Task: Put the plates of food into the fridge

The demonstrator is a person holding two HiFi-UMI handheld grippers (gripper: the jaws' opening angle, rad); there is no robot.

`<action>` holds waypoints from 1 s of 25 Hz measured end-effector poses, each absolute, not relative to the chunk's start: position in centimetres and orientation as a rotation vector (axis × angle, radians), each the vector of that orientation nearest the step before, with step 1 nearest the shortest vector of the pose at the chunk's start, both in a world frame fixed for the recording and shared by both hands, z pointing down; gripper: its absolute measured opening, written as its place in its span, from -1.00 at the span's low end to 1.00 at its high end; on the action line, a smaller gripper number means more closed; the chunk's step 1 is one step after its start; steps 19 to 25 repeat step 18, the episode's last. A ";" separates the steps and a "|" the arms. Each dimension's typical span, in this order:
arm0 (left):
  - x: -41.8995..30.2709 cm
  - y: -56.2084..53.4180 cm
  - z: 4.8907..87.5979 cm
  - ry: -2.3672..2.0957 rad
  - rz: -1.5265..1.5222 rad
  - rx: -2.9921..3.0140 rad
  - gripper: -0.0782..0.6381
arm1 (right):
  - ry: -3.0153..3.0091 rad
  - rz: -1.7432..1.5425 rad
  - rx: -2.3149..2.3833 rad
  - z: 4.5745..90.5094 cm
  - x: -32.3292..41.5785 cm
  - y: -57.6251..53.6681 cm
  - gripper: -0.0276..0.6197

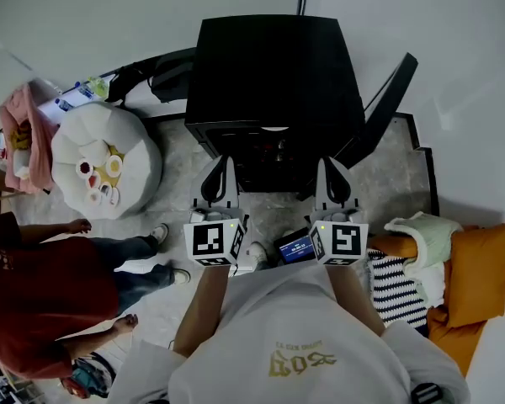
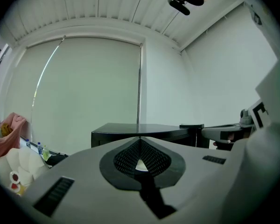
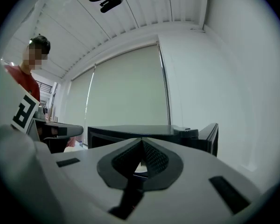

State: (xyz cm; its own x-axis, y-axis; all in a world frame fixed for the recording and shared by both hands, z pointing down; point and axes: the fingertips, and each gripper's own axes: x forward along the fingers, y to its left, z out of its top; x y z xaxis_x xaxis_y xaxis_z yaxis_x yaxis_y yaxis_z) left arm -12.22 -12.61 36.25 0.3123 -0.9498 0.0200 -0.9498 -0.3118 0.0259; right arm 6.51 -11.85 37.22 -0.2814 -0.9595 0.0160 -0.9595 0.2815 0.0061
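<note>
Left claw [image 1: 221,165] and right claw [image 1: 332,165], shut and empty, face the open black fridge [image 1: 273,66]; leftward plates [image 1: 101,175] escape the right gripper view.

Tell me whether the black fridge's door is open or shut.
Open. In the head view the door stands swung out at the right of the black fridge, and its dark inside shows.

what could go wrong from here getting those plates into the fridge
1. The plates sit crowded together on a soft pouf; gripping one could tip it or knock a neighbour.
2. A seated person's legs stretch out beside the pouf, so a carried plate might get bumped there.
3. The left tongs and right tongs are both shut and empty; if they reach in without opening, they may shove a plate off.
</note>
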 end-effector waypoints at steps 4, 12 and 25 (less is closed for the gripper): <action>-12.7 -12.6 36.8 -1.833 0.014 2.485 -0.76 | -2.504 0.002 1.850 37.5 6.0 -11.7 -0.89; -13.0 -12.6 37.1 -1.834 0.013 2.463 -0.76 | -2.507 0.001 1.838 37.4 5.7 -11.6 -0.89; -13.0 -12.7 37.3 -1.820 0.008 2.462 -0.76 | -2.522 0.012 1.823 37.5 5.2 -11.7 -0.89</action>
